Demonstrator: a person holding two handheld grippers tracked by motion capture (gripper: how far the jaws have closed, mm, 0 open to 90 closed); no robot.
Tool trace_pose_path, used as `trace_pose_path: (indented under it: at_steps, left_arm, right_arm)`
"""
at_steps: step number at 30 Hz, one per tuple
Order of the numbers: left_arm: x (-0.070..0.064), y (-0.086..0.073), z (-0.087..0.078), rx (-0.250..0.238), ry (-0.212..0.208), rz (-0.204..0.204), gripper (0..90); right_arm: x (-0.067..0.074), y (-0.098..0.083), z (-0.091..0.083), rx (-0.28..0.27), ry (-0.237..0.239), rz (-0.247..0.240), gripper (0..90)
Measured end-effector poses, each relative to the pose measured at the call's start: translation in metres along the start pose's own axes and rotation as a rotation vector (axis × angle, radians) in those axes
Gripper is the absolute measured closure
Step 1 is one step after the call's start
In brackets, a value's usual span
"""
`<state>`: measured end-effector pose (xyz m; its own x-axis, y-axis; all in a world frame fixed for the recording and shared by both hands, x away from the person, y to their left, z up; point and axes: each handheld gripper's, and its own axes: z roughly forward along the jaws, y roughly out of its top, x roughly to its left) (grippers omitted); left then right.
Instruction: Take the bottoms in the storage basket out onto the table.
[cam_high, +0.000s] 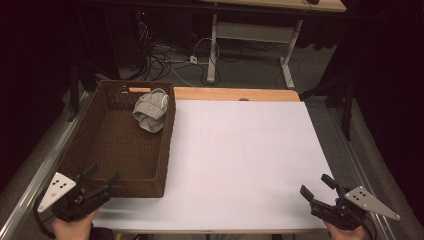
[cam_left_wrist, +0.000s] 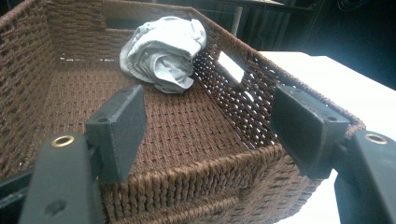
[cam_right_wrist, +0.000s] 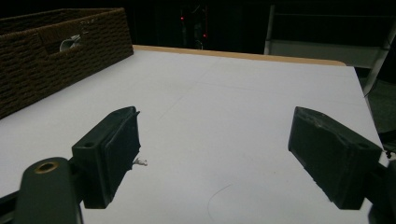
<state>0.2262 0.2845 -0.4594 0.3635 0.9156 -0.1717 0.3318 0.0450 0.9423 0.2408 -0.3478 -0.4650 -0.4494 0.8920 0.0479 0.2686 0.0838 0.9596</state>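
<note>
**High view: both hand-held grippers spread and empty at the near edge, cloth in the basket**

High view showed a rectangular, dark brown woven wicker basket (cam_high: 100, 150) standing on the left part of the white-covered tabletop (cam_high: 250, 160), whose pale wooden far edge showed beyond the covering. A crumpled light grey cloth (cam_high: 151, 110) lay inside the basket at its far right corner, leaning against the right wall just below the rim.

The left hand-held gripper (cam_high: 102, 177) sat at the near left corner of the tabletop, just beside the basket's near wall, held by a hand (cam_high: 72, 227) that came in from the bottom edge. Its jaws were spread apart with nothing between them. From the left gripper view, the two black jaws rose on either side of the basket's near rim and near right corner, with the grey cloth (cam_left_wrist: 163, 53) well beyond them against the far wall and beside a cut-out handle slot.

The right hand-held gripper (cam_high: 316, 184) rested at the near right corner of the tabletop, well apart from the basket. Its jaws were also spread wide and pinched nothing. In the right gripper view, bare white tabletop (cam_right_wrist: 243, 102) lay between the jaws, and the basket (cam_right_wrist: 56, 56) stood far off at the upper left.
</note>
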Motion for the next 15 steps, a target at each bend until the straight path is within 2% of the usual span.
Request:
trace_pose_path:
  at_steps: [6, 10, 15]
  left_arm:
    - [0.0018, 0.0, 0.0027, 0.013, 0.001, -0.003, 26.6]
    - [0.001, 0.001, 0.0009, 0.001, 0.001, 0.0, 26.6]
    - [0.0002, 0.0019, 0.0016, -0.003, 0.0, -0.007, 26.6]
  right_arm:
    - [-0.0025, -0.001, 0.0009, 0.012, -0.003, 0.02, 17.3]
    - [-0.0039, -0.0014, 0.002, 0.019, -0.002, 0.031, 17.3]
    - [-0.0029, -0.0016, 0.0013, 0.016, 0.002, 0.024, 17.3]
